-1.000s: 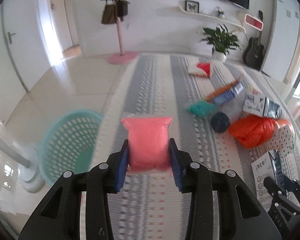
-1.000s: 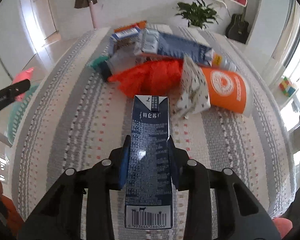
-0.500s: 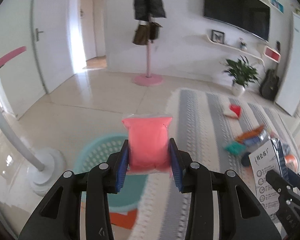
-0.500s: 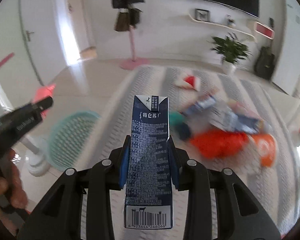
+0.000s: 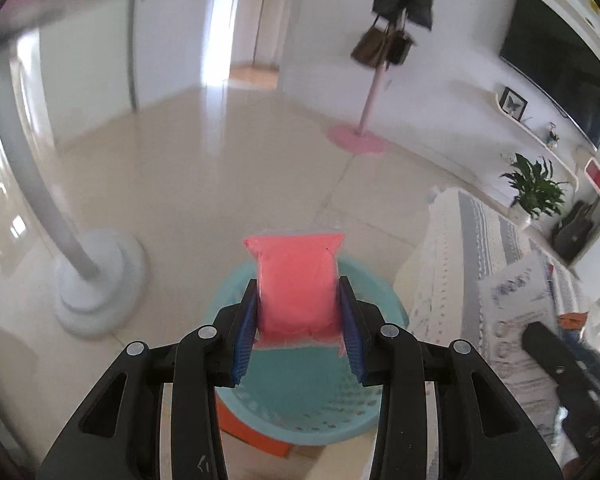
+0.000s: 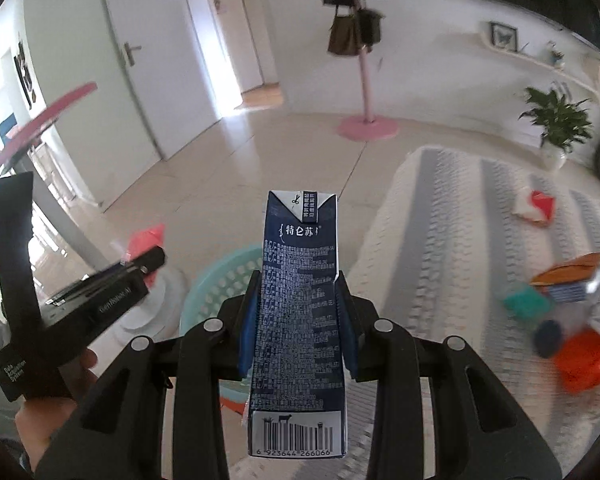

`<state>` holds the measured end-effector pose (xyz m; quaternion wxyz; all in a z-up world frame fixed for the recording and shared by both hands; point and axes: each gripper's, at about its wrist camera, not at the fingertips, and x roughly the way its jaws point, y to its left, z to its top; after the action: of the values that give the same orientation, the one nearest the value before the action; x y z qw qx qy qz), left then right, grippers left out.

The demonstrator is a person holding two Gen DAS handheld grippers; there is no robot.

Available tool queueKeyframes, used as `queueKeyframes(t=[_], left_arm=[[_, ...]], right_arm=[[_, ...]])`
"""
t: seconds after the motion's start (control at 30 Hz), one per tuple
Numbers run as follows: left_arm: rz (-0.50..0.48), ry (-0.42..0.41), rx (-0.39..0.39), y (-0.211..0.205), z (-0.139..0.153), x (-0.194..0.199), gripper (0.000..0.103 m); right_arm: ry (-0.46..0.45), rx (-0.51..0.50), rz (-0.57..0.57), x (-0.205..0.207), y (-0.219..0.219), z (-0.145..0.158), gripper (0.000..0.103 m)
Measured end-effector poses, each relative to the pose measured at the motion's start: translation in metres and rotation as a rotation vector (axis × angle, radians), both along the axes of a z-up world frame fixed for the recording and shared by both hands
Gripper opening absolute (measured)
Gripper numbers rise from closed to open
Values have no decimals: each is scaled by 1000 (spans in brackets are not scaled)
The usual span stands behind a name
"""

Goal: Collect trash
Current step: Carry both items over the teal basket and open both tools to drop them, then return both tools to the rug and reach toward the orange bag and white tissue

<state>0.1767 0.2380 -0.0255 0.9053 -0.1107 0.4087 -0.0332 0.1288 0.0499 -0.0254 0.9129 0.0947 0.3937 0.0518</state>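
We have a piece of trash in each tool. Our left gripper [image 5: 298, 326] is clamped on a pink pouch [image 5: 296, 284], its blue pads pressed against both sides, and it hangs right over the teal basket [image 5: 300, 396] on the tiled floor. Our right gripper [image 6: 298, 320] is closed on a dark blue carton [image 6: 300, 312], held upright between the pads; the basket [image 6: 220, 280] shows just behind it, to the left.

Neither piece is in the basket yet. We cannot tell whether anything already lies inside it; the part we see looks bare.

Plenty is left on the striped rug [image 6: 440, 240] to the right: an orange bag [image 6: 584, 360], a teal packet [image 6: 526, 302], a dark lid [image 6: 548, 332], a blue and orange wrapper [image 6: 568, 280], and a red and white scrap [image 6: 534, 208] farther off. We judge the job is in its early part, with two drops due next.
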Motion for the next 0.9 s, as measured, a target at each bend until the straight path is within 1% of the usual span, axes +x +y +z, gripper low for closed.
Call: queueKeyframes(t=[0.07, 0.17, 0.3, 0.33, 0.37, 0.4, 0.47, 0.57, 0.77, 0.9], left_arm=[[-4, 35, -13, 3, -14, 9, 36], [-22, 66, -27, 5, -29, 17, 36], [-28, 88, -46, 7, -38, 19, 37], [-27, 86, -46, 7, -39, 19, 41], [-27, 81, -44, 8, -39, 19, 48], [-28, 76, -44, 8, -39, 18, 49], [-28, 72, -40, 6, -39, 17, 50], [-24, 61, -51, 7, -37, 15, 53], [-41, 17, -52, -1, -23, 7, 53], [-78, -42, -65, -13, -4, -6, 53]], right_arm=[[29, 10, 8, 11, 7, -12, 31], [69, 27, 13, 27, 15, -31, 31], [113, 36, 11, 38, 21, -49, 32], [118, 38, 8, 40, 23, -51, 32], [124, 41, 7, 42, 23, -54, 32], [127, 46, 8, 43, 25, -55, 32], [130, 50, 6, 43, 23, -57, 32], [123, 43, -1, 41, 20, -57, 43], [103, 40, -18, 22, 9, -51, 43], [64, 41, -34, 2, -6, -34, 43]])
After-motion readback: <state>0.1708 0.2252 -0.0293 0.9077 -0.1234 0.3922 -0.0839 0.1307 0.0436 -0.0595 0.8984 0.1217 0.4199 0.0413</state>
